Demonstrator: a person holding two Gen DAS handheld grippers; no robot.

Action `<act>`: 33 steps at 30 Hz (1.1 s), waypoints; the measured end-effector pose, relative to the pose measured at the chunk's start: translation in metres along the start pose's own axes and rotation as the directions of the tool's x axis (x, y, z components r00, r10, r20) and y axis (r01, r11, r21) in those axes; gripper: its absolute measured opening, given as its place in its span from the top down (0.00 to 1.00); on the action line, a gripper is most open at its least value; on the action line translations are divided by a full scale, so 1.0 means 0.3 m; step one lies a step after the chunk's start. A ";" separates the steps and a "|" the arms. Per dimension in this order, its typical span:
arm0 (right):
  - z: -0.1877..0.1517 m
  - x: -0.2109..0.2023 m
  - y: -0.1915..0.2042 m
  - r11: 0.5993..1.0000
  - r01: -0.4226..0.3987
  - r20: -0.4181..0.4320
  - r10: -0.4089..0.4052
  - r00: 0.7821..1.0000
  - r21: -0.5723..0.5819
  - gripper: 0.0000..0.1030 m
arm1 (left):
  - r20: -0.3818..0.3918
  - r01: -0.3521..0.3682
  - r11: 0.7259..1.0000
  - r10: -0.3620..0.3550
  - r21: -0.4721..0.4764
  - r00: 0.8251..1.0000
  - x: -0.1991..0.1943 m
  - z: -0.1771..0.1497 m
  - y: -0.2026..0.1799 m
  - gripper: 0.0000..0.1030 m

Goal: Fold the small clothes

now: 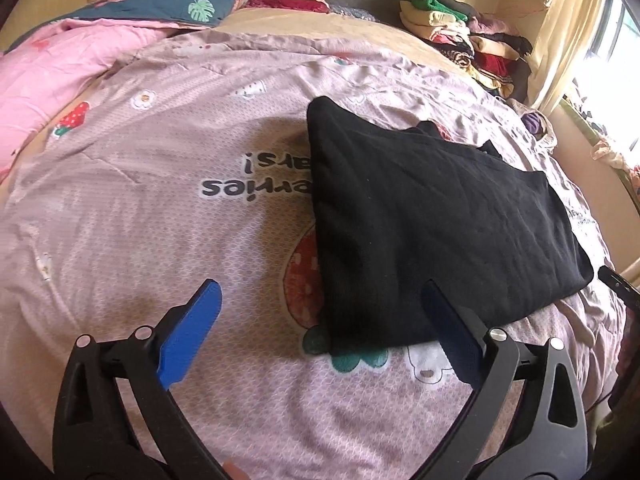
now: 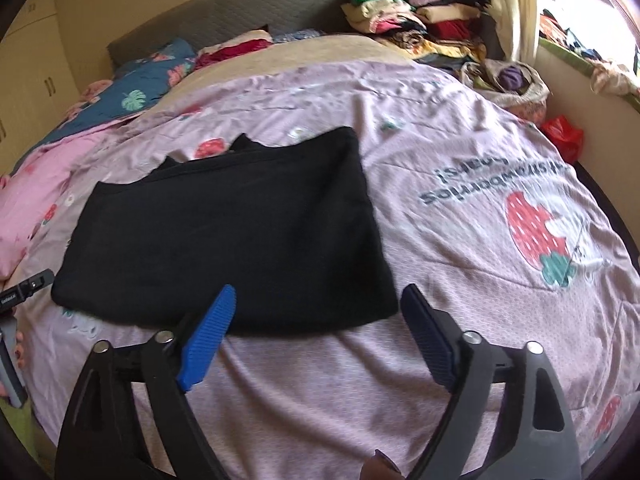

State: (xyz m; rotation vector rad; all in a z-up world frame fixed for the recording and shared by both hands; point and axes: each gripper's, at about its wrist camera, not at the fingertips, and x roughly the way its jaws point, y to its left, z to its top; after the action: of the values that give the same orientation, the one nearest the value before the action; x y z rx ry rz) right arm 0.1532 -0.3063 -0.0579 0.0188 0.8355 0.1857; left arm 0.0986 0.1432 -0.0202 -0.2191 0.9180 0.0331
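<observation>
A black garment [image 1: 436, 216] lies folded into a flat rectangle on the lilac strawberry-print duvet [image 1: 160, 208]. My left gripper [image 1: 320, 286] is open just above the duvet, its blue pads spread wide around the garment's near left corner without pressing it. In the right wrist view the same black garment [image 2: 228, 236] lies left of centre. My right gripper [image 2: 319, 290] is open at its near right corner, nothing pinched. A part of the left gripper [image 2: 26, 284] shows at that view's left edge.
A pile of folded clothes [image 1: 460, 36] sits at the bed's far right corner by the headboard. A pink blanket [image 1: 52, 68] and a blue floral quilt [image 1: 176, 0] lie at the far left. A red bag [image 2: 564, 136] and a window sill are to the right.
</observation>
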 end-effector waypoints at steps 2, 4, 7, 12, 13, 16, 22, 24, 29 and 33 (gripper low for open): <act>0.006 -0.007 0.028 1.000 -0.006 0.005 0.006 1.000 -0.016 0.12 | 0.006 -0.004 1.000 0.004 -0.004 1.000 -0.013 0.000 0.009 0.09; 0.012 -0.017 0.060 0.999 -0.016 0.011 0.016 1.000 -0.031 0.10 | 0.012 -0.011 1.000 0.011 -0.007 1.000 -0.023 -0.001 0.018 0.09; 0.016 -0.025 0.113 0.998 -0.034 0.015 0.035 0.999 -0.057 0.08 | 0.020 -0.016 1.000 0.016 -0.015 1.000 -0.042 -0.004 0.041 0.09; 0.016 -0.024 0.226 0.990 -0.057 0.008 0.058 0.998 -0.132 0.07 | 0.033 -0.028 0.999 0.030 -0.034 0.999 -0.062 -0.003 0.088 0.09; 0.016 -0.024 0.245 0.988 -0.059 0.007 0.061 0.998 -0.146 0.07 | 0.034 -0.030 0.999 0.032 -0.037 0.999 -0.064 -0.002 0.094 0.09; 0.012 -0.014 0.328 0.978 -0.071 0.003 0.073 0.997 -0.197 0.07 | 0.042 -0.036 0.998 0.038 -0.043 0.998 -0.073 0.004 0.115 0.09; -0.009 0.015 0.502 0.945 -0.091 -0.009 0.092 0.996 -0.316 0.07 | 0.052 -0.038 0.997 0.042 -0.067 0.998 -0.078 0.020 0.158 0.09; -0.019 0.025 0.551 0.931 -0.100 -0.016 0.101 0.995 -0.351 0.07 | 0.053 -0.039 0.996 0.043 -0.077 0.998 -0.077 0.031 0.172 0.09; -0.048 0.049 0.676 0.889 -0.108 -0.024 0.108 0.994 -0.445 0.07 | 0.065 -0.040 0.995 0.046 -0.088 0.997 -0.069 0.068 0.189 0.09; -0.068 0.081 0.764 0.862 -0.129 -0.043 0.124 0.991 -0.491 0.06 | 0.072 -0.039 0.996 0.045 -0.086 0.996 -0.055 0.098 0.192 0.09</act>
State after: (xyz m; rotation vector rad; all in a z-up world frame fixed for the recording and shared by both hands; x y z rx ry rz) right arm 0.1182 -0.0777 -0.0689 -0.4111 0.7768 0.5220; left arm 0.1046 0.2066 0.0002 -0.2754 0.8483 0.1184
